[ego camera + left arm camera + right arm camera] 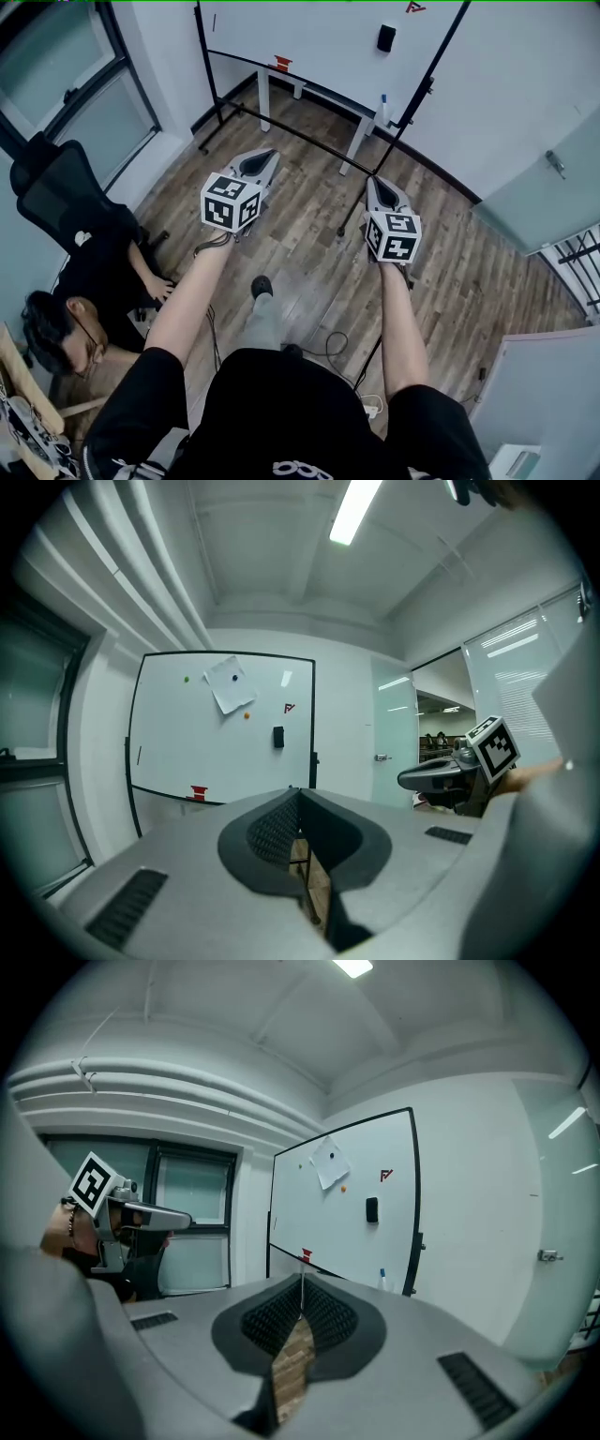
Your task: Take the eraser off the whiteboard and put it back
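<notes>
Left gripper (266, 157) and right gripper (378, 184) hang above wood floor (309, 234); eraser (386, 37) on whiteboard (319, 42) ahead

A whiteboard (309, 37) stands on the wood floor (309, 234), where cables (328, 342) lie. An eraser (385, 37) sticks to the whiteboard; a red item (281, 64) sits on its ledge (328, 92).

One whiteboard (319, 47), one eraser (385, 37), two tools (266, 156) (374, 180), one chair (56, 192)

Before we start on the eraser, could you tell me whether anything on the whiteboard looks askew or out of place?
Only the sheet of paper on the whiteboard stands out: it hangs tilted, its edges at a slant to the board's frame. The black eraser sits upright on the board; nothing looks spilled or damaged.
</notes>
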A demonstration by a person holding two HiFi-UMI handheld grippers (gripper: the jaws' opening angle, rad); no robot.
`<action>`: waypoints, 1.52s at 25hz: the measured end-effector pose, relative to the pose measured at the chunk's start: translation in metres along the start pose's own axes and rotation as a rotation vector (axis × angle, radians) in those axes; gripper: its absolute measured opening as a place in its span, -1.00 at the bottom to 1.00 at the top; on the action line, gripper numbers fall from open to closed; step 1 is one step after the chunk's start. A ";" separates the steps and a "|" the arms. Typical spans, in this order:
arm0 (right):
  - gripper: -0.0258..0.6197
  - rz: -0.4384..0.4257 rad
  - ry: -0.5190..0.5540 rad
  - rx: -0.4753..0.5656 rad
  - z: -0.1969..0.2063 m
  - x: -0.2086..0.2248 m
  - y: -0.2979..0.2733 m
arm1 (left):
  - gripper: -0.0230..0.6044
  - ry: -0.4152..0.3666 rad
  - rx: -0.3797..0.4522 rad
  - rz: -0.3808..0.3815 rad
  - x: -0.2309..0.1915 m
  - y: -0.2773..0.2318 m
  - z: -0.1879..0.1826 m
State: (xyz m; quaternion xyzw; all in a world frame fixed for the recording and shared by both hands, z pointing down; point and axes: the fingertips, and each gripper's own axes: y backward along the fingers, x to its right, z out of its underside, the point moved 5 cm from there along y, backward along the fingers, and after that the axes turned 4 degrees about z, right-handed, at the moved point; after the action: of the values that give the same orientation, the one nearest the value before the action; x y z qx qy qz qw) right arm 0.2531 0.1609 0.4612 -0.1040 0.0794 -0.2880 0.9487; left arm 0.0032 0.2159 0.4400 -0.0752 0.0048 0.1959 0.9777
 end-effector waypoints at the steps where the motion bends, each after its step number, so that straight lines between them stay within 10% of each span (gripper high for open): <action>1: -0.84 0.008 -0.004 0.002 -0.003 0.003 -0.012 | -0.86 -0.003 0.000 0.003 -0.010 -0.008 -0.002; 16: -0.84 0.100 -0.019 -0.013 -0.049 0.014 -0.164 | -0.86 -0.033 0.016 0.085 -0.156 -0.111 -0.036; 38: -0.83 0.198 -0.051 -0.018 -0.055 0.046 -0.241 | -0.86 -0.030 -0.007 0.172 -0.215 -0.198 -0.032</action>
State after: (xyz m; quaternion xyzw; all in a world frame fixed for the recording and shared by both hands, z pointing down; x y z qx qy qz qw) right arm 0.1519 -0.0689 0.4622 -0.1113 0.0677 -0.1896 0.9732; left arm -0.1187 -0.0516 0.4452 -0.0751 -0.0039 0.2801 0.9570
